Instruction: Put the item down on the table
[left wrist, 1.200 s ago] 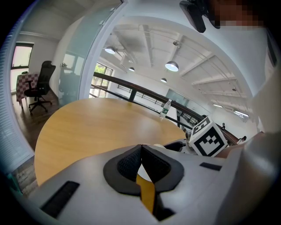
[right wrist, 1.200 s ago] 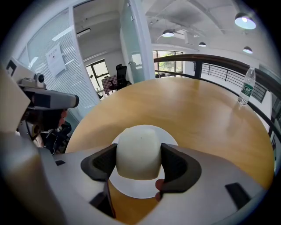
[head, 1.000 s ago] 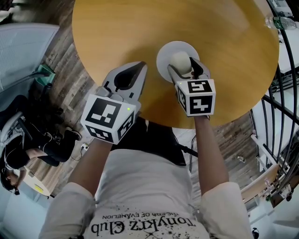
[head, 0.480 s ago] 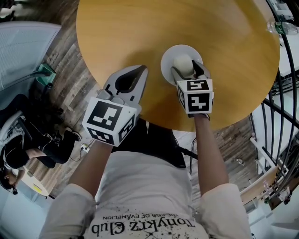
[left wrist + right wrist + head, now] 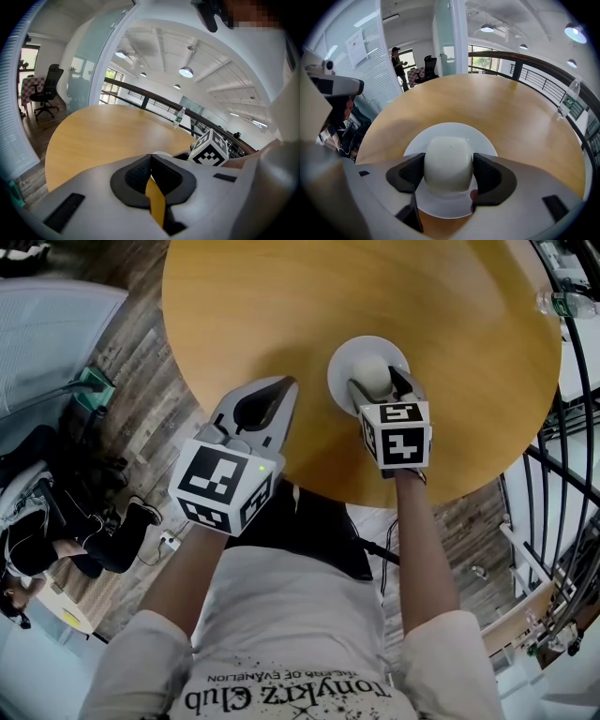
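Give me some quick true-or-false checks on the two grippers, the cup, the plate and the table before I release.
1. The right gripper has its jaws closed on the cup. True.
2. The left gripper is carrying a spoon. False: its jaws are together with nothing between them.
3. The cup sits over the white plate. True, though I cannot tell whether it touches the plate.
4. The table is square and black. False: it is round, with a yellow wooden top.
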Available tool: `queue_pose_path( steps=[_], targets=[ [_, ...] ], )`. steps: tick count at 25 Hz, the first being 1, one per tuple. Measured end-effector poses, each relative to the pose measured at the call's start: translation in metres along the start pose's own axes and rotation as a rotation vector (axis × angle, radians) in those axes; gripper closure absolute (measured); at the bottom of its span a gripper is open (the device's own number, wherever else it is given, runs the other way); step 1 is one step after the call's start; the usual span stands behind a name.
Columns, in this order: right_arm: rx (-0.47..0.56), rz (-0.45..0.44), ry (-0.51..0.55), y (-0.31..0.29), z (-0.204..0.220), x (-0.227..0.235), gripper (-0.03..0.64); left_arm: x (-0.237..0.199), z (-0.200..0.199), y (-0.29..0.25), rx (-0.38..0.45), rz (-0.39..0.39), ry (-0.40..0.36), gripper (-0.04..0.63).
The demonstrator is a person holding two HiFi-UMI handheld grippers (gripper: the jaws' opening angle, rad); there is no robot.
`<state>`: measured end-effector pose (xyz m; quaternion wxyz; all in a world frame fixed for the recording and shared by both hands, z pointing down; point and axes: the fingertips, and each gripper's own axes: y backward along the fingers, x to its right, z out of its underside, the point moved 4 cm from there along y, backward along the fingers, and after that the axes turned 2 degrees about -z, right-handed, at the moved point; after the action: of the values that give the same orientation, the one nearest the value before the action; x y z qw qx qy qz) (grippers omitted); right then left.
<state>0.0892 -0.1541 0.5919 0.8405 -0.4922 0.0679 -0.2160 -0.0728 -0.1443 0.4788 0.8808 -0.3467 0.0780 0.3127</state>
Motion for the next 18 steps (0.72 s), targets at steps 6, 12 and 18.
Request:
queue_pose_path(
  steps=[6,12,18],
  targets=[
    [0.032,-0.019,0.009,0.011,-0.002,0.002,0.285,0.005,-0.001,0.006,0.012,-0.013,-0.004,0.571],
    [0.089,-0.027,-0.005,0.031,-0.012,-0.002,0.285,0.009,-0.001,0.016,0.026,-0.016,-0.018,0.571],
    [0.124,-0.033,-0.018,0.061,-0.005,-0.004,0.285,0.026,-0.010,0.031,0.049,-0.015,-0.051,0.571]
  ],
)
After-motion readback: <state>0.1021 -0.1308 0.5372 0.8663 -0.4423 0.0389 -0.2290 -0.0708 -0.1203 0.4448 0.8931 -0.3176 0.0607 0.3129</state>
